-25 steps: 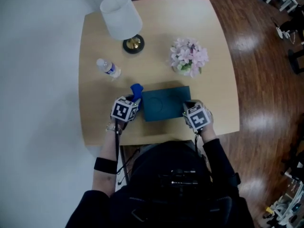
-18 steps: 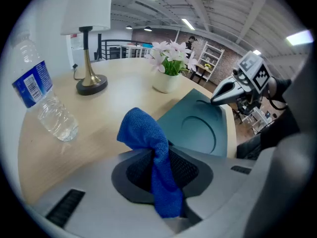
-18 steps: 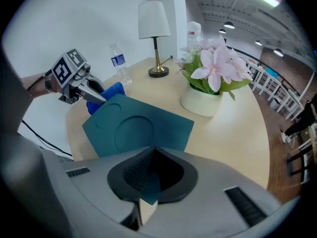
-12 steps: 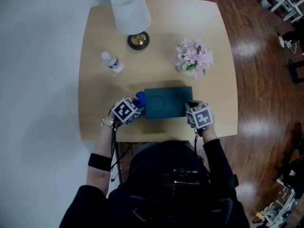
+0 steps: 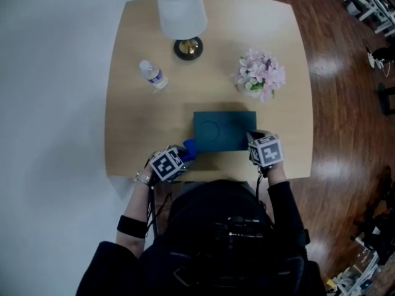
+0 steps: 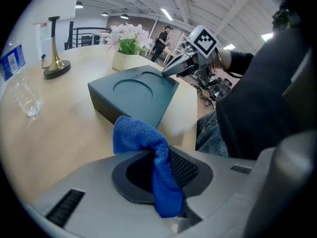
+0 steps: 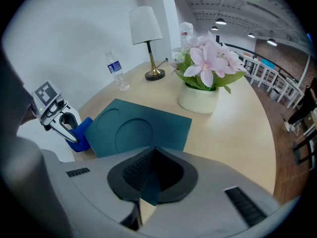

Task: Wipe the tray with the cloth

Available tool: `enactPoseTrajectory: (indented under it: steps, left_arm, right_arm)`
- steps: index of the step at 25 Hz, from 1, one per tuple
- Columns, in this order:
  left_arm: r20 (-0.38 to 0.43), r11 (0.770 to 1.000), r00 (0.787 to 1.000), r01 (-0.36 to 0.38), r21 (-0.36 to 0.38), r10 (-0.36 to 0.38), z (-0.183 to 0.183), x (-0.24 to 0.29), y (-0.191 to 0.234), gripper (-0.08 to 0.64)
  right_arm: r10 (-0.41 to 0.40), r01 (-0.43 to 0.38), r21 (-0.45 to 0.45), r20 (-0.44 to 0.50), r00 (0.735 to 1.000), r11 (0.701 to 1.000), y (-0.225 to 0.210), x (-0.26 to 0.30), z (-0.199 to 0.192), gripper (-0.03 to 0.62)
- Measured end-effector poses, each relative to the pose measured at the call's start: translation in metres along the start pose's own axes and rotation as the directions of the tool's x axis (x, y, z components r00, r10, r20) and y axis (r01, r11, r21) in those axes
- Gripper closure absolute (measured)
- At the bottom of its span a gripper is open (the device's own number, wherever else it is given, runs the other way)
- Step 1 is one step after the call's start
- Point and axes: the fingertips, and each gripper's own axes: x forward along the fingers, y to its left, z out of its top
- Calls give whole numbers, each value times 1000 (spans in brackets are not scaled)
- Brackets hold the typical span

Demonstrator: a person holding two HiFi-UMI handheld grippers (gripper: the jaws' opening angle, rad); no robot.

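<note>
Left gripper [image 6: 159,185]: jaws nearly closed, pinching a bright blue microfibre cloth [image 6: 138,137] that stands bunched between them, just beside the near-left corner of the dark teal rectangular tray with a round recess [image 5: 223,130] and off its top surface. Right gripper [image 7: 147,185]: jaws clamped on the tray's near-right corner, a teal sliver showing between them. Tray lies flat on the pale wooden table [image 5: 142,128], close to its near edge.
</note>
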Motion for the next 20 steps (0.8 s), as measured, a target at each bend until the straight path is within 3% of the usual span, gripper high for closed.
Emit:
enactPoseTrajectory:
  steps: [4,6,9,12,14,16,20]
  left_arm:
    - [-34,993,994,107,46,-105,-13,-7,-33,472]
    - [-46,996,996,81,20,-80,-26,-10,-18,472]
    - [23,991,994,-100,-85,102,-14,-22,45,472]
    - [85,944,949,-288,-162,305,19,-40,111,472]
    - [108,933,932,-330,-146,346,44,-43,136,472]
    - [89,946,944,-308,-102,317,57,-32,146,472]
    - [20,981,981,-191,-19,191,59,-1,133,472]
  right_arm:
    - [1,-1,-5,-5,1000,1000,1,-1,0,584]
    - [1,-1,-7,-8,1000,1000,1,-1,-1,584]
    - [-1,1,-9,-9,1000,1000,1,1,-1,584]
    - [1,-1,-6,-7,1000,1000,1,0,-1,584]
    - [6,-6,2,-5,1000,1000,1,0,0,584]
    - [7,-7,5,-5,1000,1000,2,0,0,584]
    - [3,-3,-5,-3,1000,1000,3,1,0,583]
